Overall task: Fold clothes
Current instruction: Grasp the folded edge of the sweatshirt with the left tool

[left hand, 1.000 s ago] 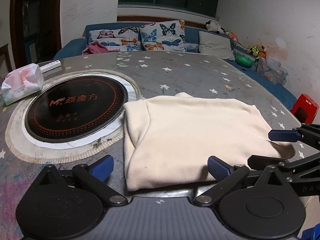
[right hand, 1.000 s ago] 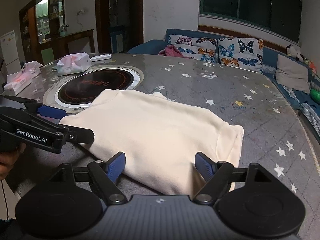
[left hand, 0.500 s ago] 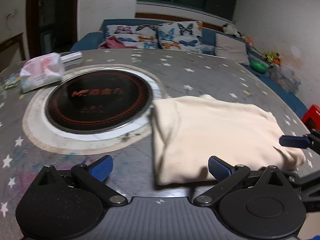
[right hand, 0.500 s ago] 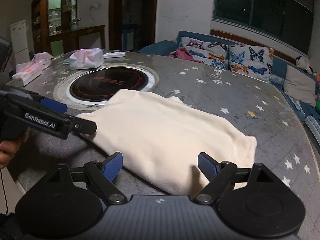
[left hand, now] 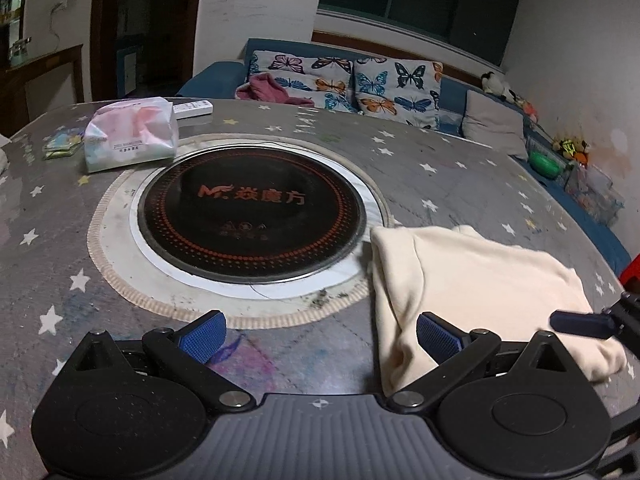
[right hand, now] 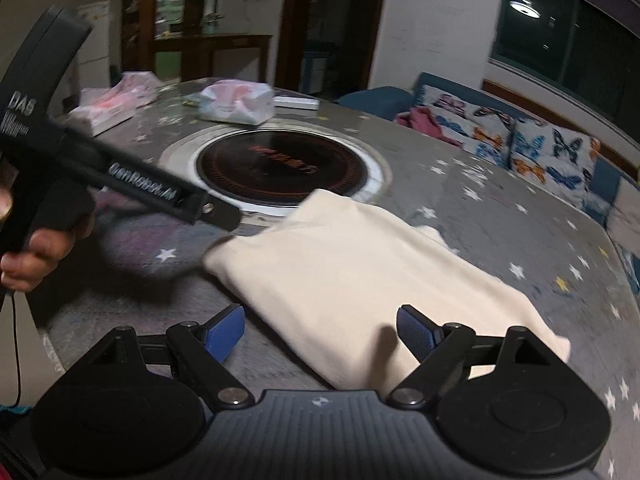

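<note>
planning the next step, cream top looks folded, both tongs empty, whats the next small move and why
Probably ease both tongs back: the folded cream fleece garment lies flat in a compact rectangle on the grey star-patterned table, and the left tongs and right tongs are open, holding nothing.

Black tongs point(left hand: 320, 334) (blue ribbed pads point(left hand: 203, 332))

A round table point(left hand: 452, 168) covered in a grey cloth printed with white and yellow stars carries everything. A black round induction cooktop point(left hand: 252, 216) with orange lettering is set into its middle, ringed in white. A folded cream garment point(left hand: 480, 288) lies flat just beside the cooktop's rim. Toward the far edge sit a pink-and-white tissue pack point(left hand: 130, 134), a white remote control point(left hand: 192, 109) and another pink pack point(right hand: 112, 106).
</note>
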Available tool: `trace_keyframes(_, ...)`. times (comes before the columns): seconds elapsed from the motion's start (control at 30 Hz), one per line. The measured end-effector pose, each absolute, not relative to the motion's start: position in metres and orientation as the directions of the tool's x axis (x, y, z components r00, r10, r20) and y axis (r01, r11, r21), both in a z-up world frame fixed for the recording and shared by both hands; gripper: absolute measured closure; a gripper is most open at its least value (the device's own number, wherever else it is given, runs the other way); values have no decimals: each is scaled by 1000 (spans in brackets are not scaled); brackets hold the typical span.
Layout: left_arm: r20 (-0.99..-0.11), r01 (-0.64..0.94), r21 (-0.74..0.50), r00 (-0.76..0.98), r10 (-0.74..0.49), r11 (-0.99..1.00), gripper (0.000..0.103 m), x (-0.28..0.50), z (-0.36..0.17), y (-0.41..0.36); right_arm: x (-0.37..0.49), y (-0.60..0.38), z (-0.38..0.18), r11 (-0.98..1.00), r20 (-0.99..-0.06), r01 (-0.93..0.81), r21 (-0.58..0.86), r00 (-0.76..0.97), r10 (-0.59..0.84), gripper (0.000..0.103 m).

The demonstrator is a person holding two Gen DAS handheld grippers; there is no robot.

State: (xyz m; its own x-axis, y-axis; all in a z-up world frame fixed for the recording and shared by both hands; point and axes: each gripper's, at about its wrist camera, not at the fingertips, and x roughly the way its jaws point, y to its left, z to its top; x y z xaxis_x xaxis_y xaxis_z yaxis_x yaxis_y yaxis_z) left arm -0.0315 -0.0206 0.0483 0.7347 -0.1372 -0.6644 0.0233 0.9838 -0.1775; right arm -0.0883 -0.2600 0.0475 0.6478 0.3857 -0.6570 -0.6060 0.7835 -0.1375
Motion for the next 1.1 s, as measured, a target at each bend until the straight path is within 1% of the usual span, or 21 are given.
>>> trace_keyframes(0.1,-664,6,-202,734,-142,979,0,-28,50,-14,-87,-246,46,751,-661,-639,-164,637,398,22)
trace_keyframes(0.17,-664,2,-222,732,-153,975,0,-25,51,-10,-87,-239,45,731,-666,-660,-170,624,409,27)
trace_keyframes(0.23,-664,0,-244,729,-167,970,0,-23,51,-8,-86,-229,44,706,-672,-686,-176,608,423,28)
trace_keyframes(0.37,-671,1,-276,716,-193,961,0,-20,50,-8,-89,-214,41,661,-674,-719,-212,598,434,36)
trace_keyframes(0.43,-673,5,-283,712,-202,959,0,-19,49,-10,-90,-207,39,640,-676,-733,-231,594,436,40)
trace_keyframes(0.5,-674,10,-286,708,-209,958,0,-19,48,-12,-90,-201,38,627,-678,-740,-241,591,437,42)
trace_keyframes(0.57,-675,16,-286,706,-213,958,0,-18,47,-14,-89,-197,37,620,-676,-745,-247,590,440,46)
trace_keyframes(0.7,-679,20,-288,700,-219,957,0,-16,45,-17,-88,-193,34,615,-680,-747,-252,589,437,50)
trace_keyframes(0.77,-680,23,-290,698,-223,957,0,-15,45,-17,-87,-192,32,617,-680,-742,-264,596,426,58)
trace_keyframes(0.9,-678,28,-300,697,-233,954,0,-13,44,-17,-85,-194,30,628,-677,-731,-266,606,418,64)
trace_keyframes(0.97,-676,31,-313,695,-246,949,0,-13,44,-17,-84,-195,30,637,-672,-724,-265,612,417,72)
trace_keyframes(1.1,-670,33,-347,691,-272,937,0,-11,45,-15,-81,-200,33,660,-666,-711,-243,617,419,83)
